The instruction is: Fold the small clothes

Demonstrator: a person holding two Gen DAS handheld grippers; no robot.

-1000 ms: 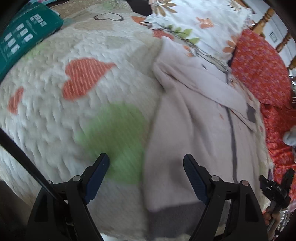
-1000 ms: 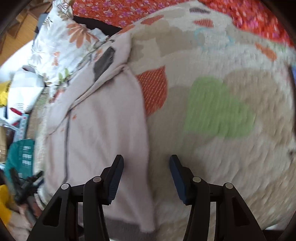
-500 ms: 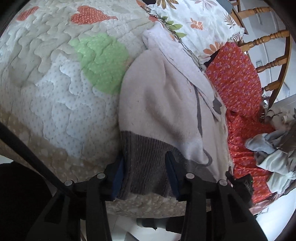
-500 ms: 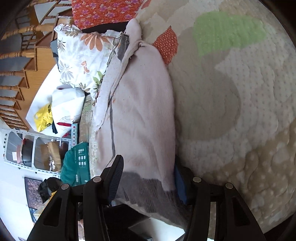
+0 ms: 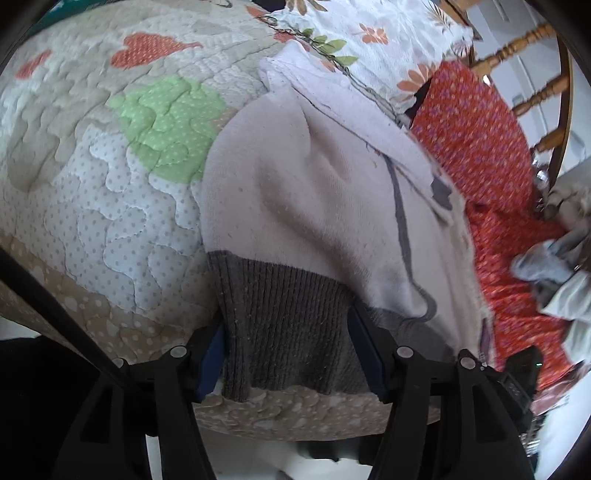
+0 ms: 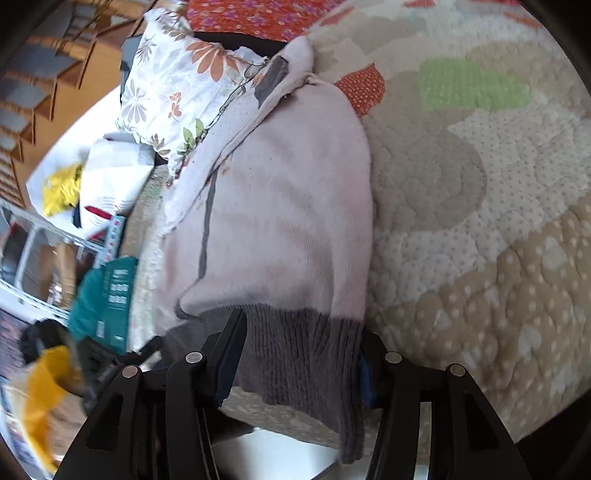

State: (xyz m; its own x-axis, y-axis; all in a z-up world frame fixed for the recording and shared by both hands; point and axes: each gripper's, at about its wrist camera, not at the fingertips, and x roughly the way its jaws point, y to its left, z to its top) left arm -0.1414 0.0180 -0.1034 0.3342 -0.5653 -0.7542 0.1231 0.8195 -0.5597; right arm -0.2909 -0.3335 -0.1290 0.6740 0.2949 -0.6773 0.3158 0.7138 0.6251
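Note:
A pale pink knit sweater (image 5: pixel 314 192) with a grey ribbed hem (image 5: pixel 284 325) lies lengthwise on a quilted bedspread (image 5: pixel 110 206), with its sleeves folded in. My left gripper (image 5: pixel 290 358) straddles the hem's left corner at the bed's front edge, its jaws a hem-width apart around the rib. In the right wrist view the same sweater (image 6: pixel 280 206) shows, and my right gripper (image 6: pixel 299 365) straddles the grey hem (image 6: pixel 303 350) at its right corner, which hangs a little over the edge. Both grippers stand partly open around the cloth.
A floral pillow (image 5: pixel 369 33) and a red floral cloth (image 5: pixel 480 140) lie beyond and right of the sweater. Loose grey clothes (image 5: pixel 554 269) sit at the right. A wooden chair (image 5: pixel 524 37) stands behind. A teal box (image 6: pixel 103 299), shelves and bags lie left of the bed.
Both grippers came down from above the sweater's body to its grey hem at the bed's front edge. Their jaws narrowed around the hem corners, and the right corner now lifts slightly.

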